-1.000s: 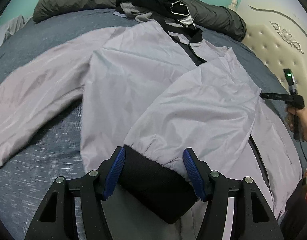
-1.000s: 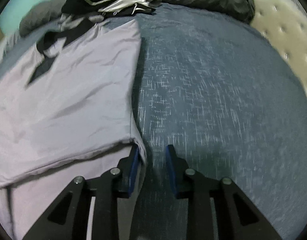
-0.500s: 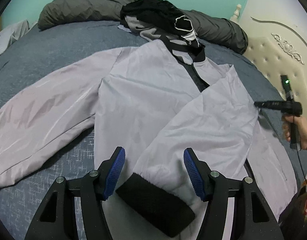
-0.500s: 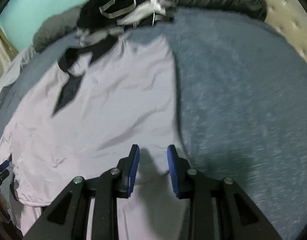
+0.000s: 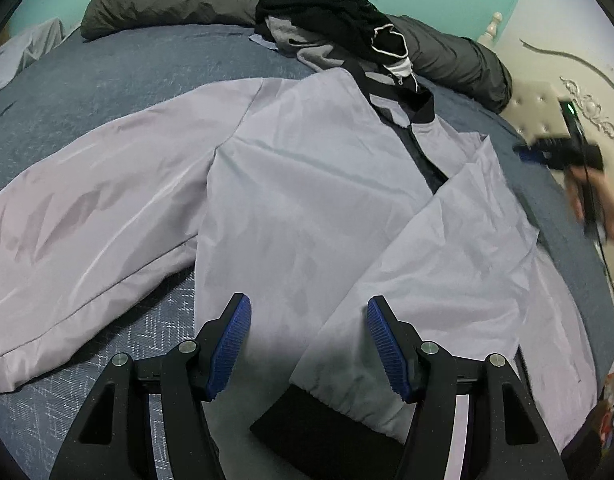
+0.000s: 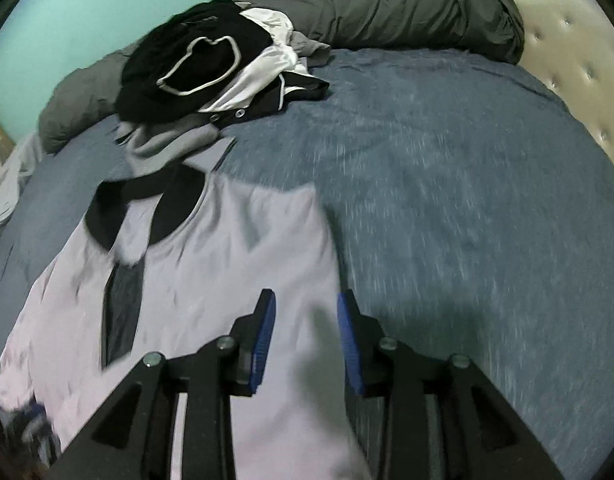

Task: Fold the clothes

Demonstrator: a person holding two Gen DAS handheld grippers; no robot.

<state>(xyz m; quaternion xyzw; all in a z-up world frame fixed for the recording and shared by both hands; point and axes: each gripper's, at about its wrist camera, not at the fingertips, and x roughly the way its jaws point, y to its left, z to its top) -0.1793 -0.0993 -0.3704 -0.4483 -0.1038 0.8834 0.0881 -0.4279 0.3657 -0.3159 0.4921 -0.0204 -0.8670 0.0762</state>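
Lilac jacket spread flat on blue bedspread, black collar toward the far end, touching clothes pile just beyond it. Dark grey rolled duvet behind the pile, along the far edge of the bed. One sleeve stretched out sideways from jacket body onto the bedspread; other sleeve folded diagonally across jacket front, black cuff at the near end, lying on the jacket.

Left gripper over jacket near the cuff, jaws wide, nothing pinched; cuff lies below and between the fingers, pads clear of it.

Right gripper over jacket's side edge, where fabric meets bedspread. Jaws at a narrow gap, just been opening a little, nothing held between pads. Seen from left wrist view too, hand on its handle, blurred, beside jacket's shoulder. Padded cream headboard behind it.
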